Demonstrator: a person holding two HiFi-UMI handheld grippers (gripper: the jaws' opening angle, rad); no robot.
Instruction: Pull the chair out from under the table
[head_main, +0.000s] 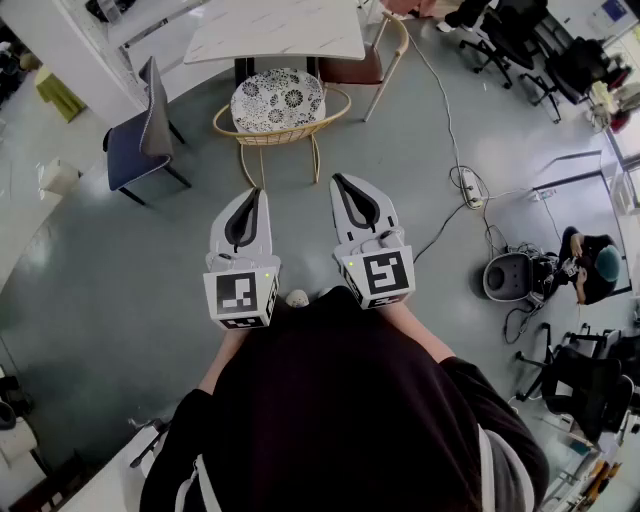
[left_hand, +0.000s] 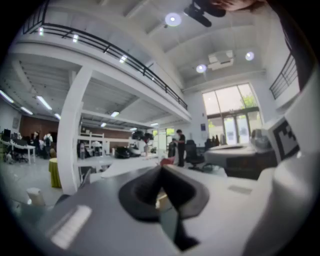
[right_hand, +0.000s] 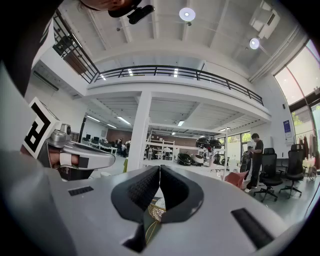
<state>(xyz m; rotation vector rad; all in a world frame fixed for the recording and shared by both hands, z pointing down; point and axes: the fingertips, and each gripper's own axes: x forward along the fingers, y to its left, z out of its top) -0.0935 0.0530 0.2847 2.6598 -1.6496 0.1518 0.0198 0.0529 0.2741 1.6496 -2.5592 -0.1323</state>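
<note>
Chair (head_main: 280, 105) with patterned cushion at upper centre, against the white counter (head_main: 275, 30), left claw (head_main: 254, 193) and right claw (head_main: 340, 180) just below, both pressed together, empty, not touching it.

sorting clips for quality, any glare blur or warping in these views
Head view: even light, sharp, chair clear, floor bowed at the edges. Left gripper view: fisheye, dark corners, window washed out, left gripper soft. Right gripper view: fisheye, ceiling lamp flares, otherwise crisp.

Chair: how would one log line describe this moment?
left gripper: shut, empty | right gripper: shut, empty | chair: at table, untouched | both grippers short of chair
</note>
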